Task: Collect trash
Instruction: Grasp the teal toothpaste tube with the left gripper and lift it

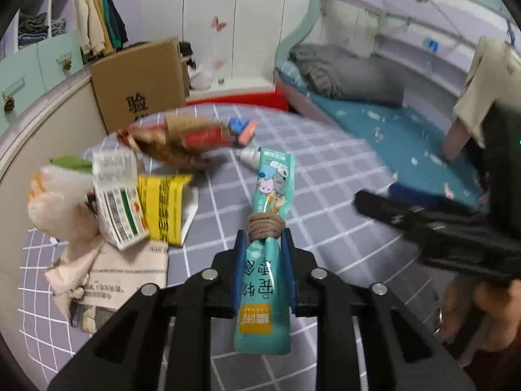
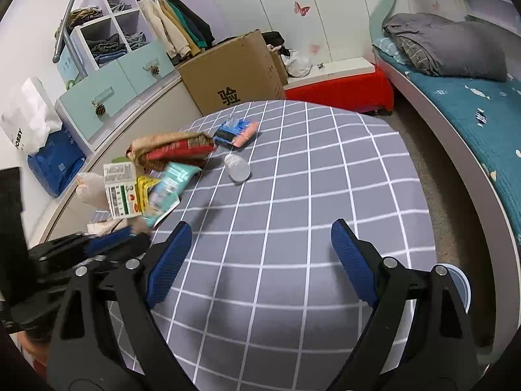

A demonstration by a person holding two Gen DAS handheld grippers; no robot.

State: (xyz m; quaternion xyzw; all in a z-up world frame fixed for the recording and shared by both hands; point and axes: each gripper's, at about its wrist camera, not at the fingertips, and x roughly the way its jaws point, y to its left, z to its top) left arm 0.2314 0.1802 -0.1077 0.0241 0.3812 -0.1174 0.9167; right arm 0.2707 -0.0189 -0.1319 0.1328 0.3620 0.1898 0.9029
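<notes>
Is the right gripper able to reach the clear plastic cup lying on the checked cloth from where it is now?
Probably yes. The right gripper is open and empty, and only bare checked cloth lies between it and the clear plastic cup. The trash pile sits off to the left.

A desk under a grey cloth with white grid lines (image 2: 293,195) is filling the near ground. Far behind it a brown cardboard box (image 2: 231,75) is standing before white wardrobe doors (image 2: 276,3). A teal-sheeted bed (image 2: 456,104) is curving along the right, and pale green drawers (image 2: 97,97) are lining the left wall.
</notes>
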